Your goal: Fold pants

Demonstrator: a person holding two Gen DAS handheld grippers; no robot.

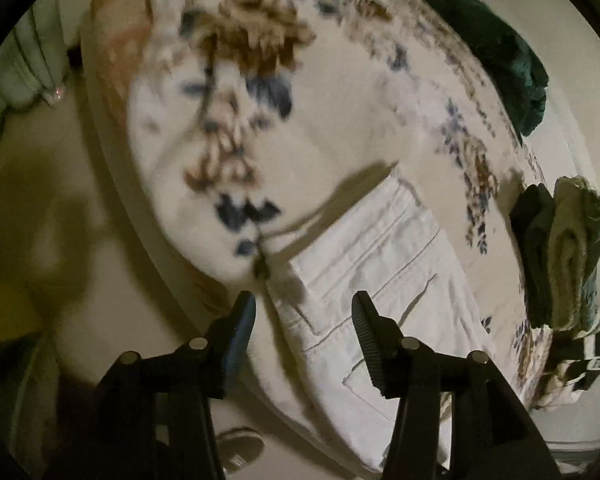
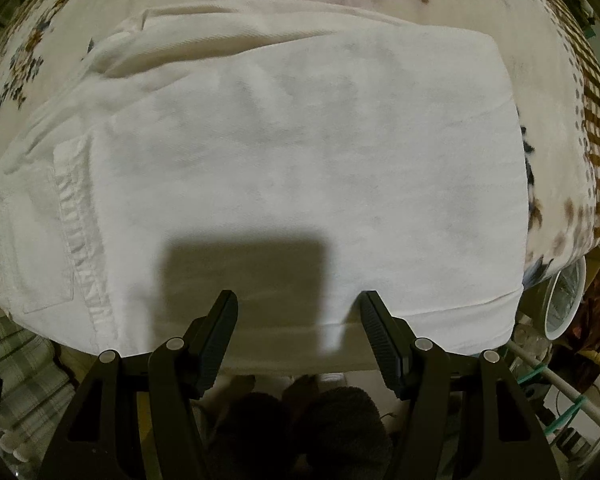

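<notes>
White pants (image 2: pixel 300 168) lie folded into a broad rectangle on a floral blanket (image 2: pixel 24 52), directly ahead of the right gripper (image 2: pixel 298 312), whose jaws stand released and empty just above the near folded edge. A square shadow (image 2: pixel 244 280) falls on the cloth between and just beyond the fingertips. To the left of that claw, the waistband and a stitched pocket show at the end of the fold; to its right, the blanket turns to a brown checked border (image 2: pixel 596 148), and past the bed's edge a white bowl-shaped item (image 2: pixel 564 300) sits among clutter too dim to identify. In the left wrist view, which is blurred, the left gripper (image 1: pixel 304 304) is likewise spread wide and holding nothing, its tips over the near corner of the pants (image 1: pixel 380 264), where seams and a pocket run ahead and to the right. Beyond that claw the blanket (image 1: pixel 340 120) stretches away with brown and blue flowers. Far ahead to the right lies a dark green garment (image 1: pixel 500 56), and nearer on the right, a stack of folded clothes (image 1: pixel 564 248) in dark and pale green.
</notes>
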